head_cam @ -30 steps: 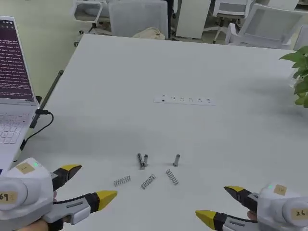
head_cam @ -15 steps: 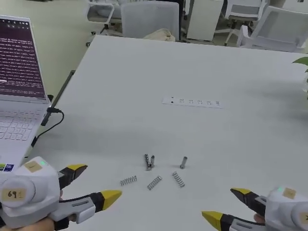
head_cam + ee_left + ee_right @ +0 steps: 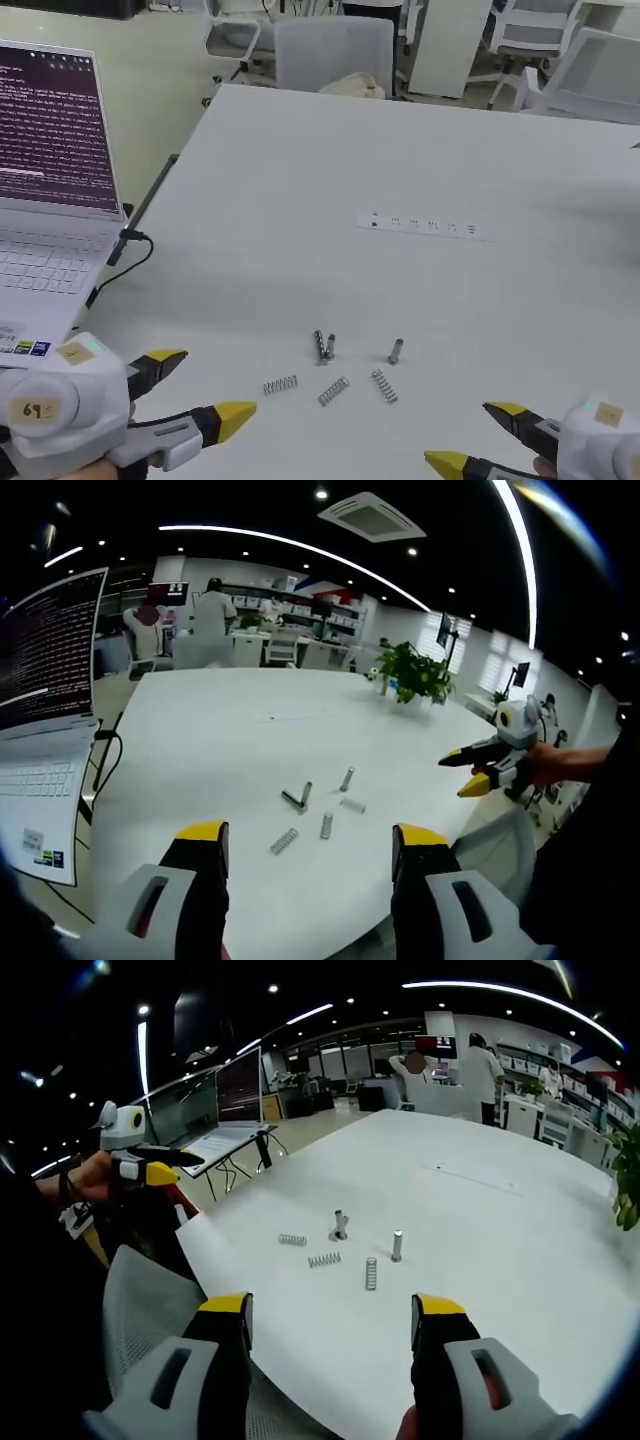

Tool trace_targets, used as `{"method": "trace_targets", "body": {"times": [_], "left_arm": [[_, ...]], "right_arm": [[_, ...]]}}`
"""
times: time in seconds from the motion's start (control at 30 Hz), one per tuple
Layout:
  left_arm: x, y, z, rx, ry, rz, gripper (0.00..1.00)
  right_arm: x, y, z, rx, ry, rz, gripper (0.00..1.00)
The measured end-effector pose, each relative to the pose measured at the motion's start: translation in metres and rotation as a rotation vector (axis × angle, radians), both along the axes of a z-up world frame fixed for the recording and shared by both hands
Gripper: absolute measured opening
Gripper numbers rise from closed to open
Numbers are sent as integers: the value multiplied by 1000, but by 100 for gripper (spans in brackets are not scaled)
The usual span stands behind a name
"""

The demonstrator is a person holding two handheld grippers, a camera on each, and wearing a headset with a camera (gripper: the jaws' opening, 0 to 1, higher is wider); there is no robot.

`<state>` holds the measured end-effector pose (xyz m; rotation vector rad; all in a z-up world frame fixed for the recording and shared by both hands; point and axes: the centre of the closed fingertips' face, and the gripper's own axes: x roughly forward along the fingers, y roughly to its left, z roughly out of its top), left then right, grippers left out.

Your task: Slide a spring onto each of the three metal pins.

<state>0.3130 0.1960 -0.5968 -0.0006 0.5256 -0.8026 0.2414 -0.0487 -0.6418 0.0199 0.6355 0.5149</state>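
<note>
Three small springs lie on the white table: left spring (image 3: 281, 385), middle spring (image 3: 333, 391), right spring (image 3: 384, 386). Behind them one metal pin (image 3: 396, 351) stands upright alone, and two pins (image 3: 324, 347) stand close together, one leaning on the other. The same pins (image 3: 297, 798) (image 3: 339, 1226) and single pin (image 3: 347, 778) (image 3: 397, 1245) appear in both gripper views. My left gripper (image 3: 201, 388) hovers open at the near left edge, well short of the springs. My right gripper (image 3: 478, 437) is open at the near right. Nothing sits between either pair of jaws.
An open laptop (image 3: 45, 190) with a plugged-in cable (image 3: 125, 255) stands at the table's left. A flush power strip (image 3: 421, 226) lies mid-table. Office chairs (image 3: 335, 55) stand beyond the far edge. A potted plant (image 3: 413, 672) sits on the table's right side.
The head camera has shifted, so the scene sits further right and lower in frame. Both grippers stay open near the front edge; springs and pins have not moved.
</note>
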Motion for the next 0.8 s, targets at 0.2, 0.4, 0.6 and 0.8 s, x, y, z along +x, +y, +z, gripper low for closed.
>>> {"method": "trace_targets", "body": {"times": [0.2, 0.4, 0.6, 0.8], "left_arm": [[-1, 1, 0, 6, -1, 4, 62], [-1, 3, 0, 6, -1, 12, 61], [1, 5, 0, 6, -3, 15, 62], [3, 4, -1, 15, -7, 6, 62]], "right_arm": [[-2, 1, -3, 1, 7, 6, 63], [-3, 0, -5, 2, 9, 6, 62], [-2, 0, -5, -3, 8, 9, 62], [0, -1, -4, -2, 6, 4, 62]]}}
